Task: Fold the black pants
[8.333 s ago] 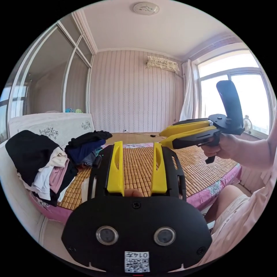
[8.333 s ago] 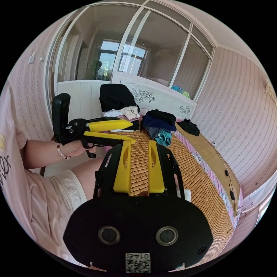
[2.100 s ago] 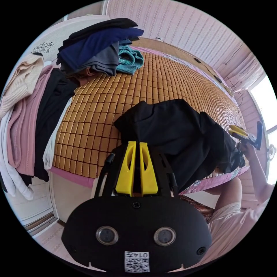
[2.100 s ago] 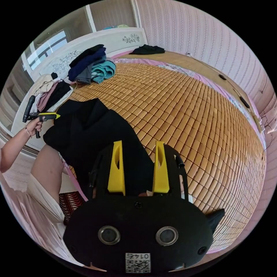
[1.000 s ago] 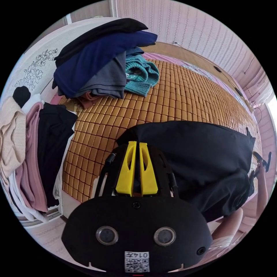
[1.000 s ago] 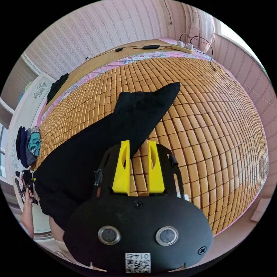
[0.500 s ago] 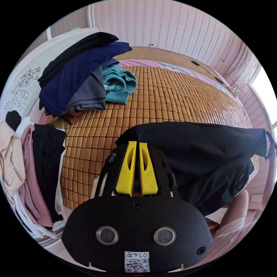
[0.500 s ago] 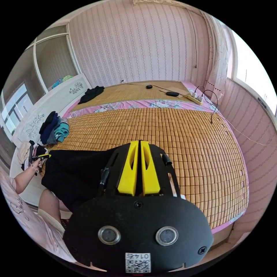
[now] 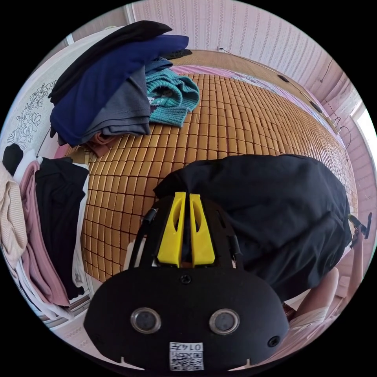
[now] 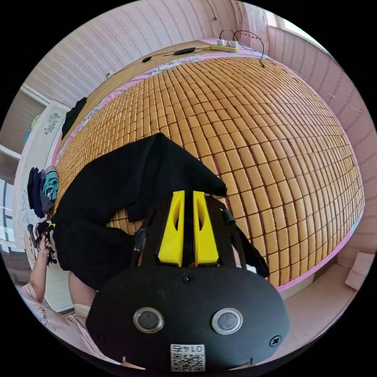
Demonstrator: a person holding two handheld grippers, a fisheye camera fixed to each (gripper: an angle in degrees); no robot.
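Nearest in the left gripper view, the left gripper has its 2 yellow jaws drawn narrow with a strip of black cloth pinched between them, so it grips one end of the black pants. In the right gripper view the right gripper is likewise nearly closed, dark fabric showing in the slit, clamped on the other end of the pants. Held at 2 ends this way, the garment probably hangs between the hands so it can be spread out before folding; its middle sags onto the bamboo mat near the bed's front edge, one part bunched and drooping toward the person's knee. The spreading step looks barely begun, since the cloth lies creased and doubled rather than flat. Farther along the mat sits a stack of folded clothes with a teal knit beside it, well apart from the pants, likely kept clear as working room. A power strip lies beyond the far side.
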